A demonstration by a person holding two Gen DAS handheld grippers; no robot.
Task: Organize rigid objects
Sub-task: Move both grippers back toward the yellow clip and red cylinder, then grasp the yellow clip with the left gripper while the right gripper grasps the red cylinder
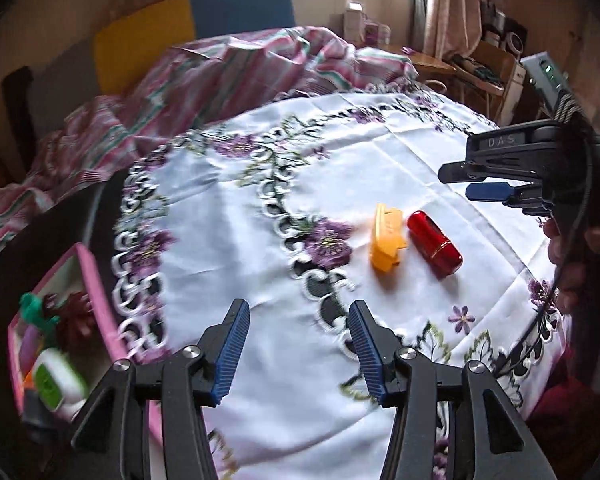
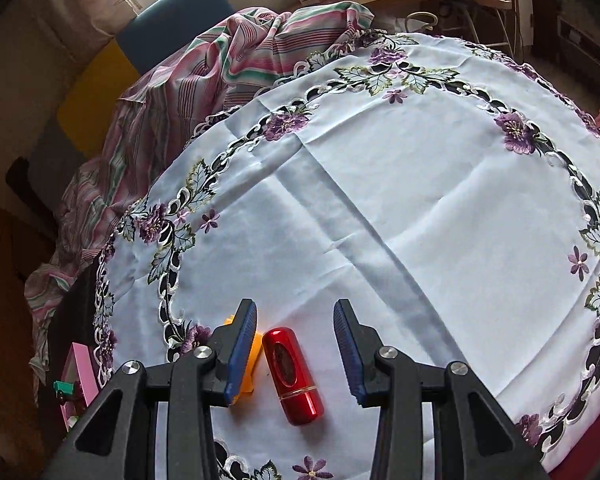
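Orange clip [image 2: 253, 354] half behind right claw [image 2: 296, 354]

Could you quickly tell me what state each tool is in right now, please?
Left tool: open, holding nothing.
Right tool: open, holding nothing, with the red case lying on the tablecloth between its fingers.
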